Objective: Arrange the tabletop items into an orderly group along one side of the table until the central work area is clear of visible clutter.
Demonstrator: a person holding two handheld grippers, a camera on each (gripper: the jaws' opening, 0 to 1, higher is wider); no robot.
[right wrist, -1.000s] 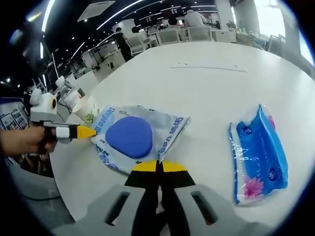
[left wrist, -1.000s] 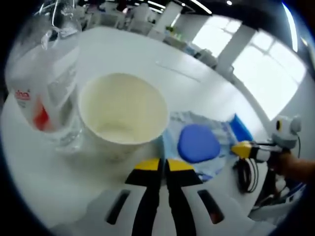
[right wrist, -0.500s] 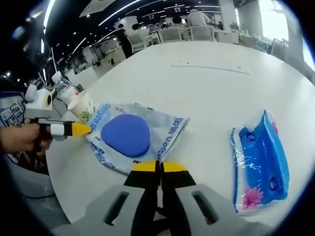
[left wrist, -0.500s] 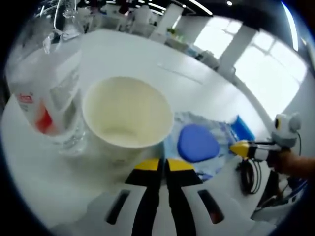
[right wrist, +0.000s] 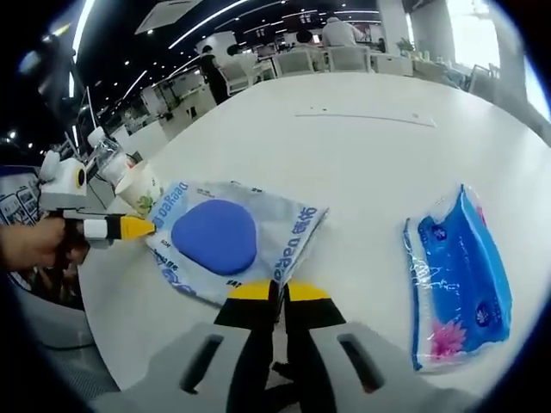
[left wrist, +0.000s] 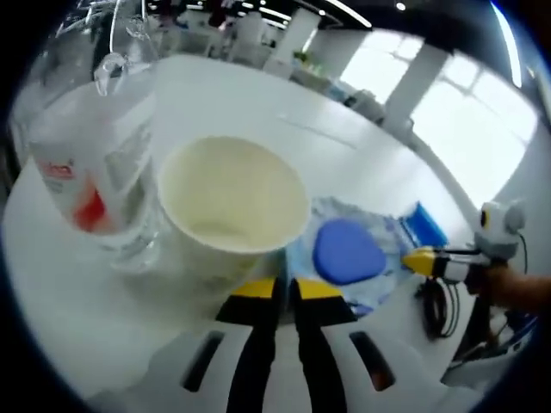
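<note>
As the left gripper [left wrist: 277, 291], jaws closed and empty, edges nearer the cup [left wrist: 232, 206] beside the bottle [left wrist: 90, 163], the closed right gripper [right wrist: 275, 294] stays by the wipes pack [right wrist: 232, 239]; the tissue pack [right wrist: 456, 275] remains apart, ungrouped.

In the left gripper view, the paper cup [left wrist: 232, 206] stands on the table [left wrist: 250, 103], touching the water bottle [left wrist: 90, 155] on its left. To the cup's right lies the wipes pack [left wrist: 349, 254] (flat on the table). In the right gripper view, the tissue pack [right wrist: 456, 275] lies well apart, to the right of the wipes pack.
</note>
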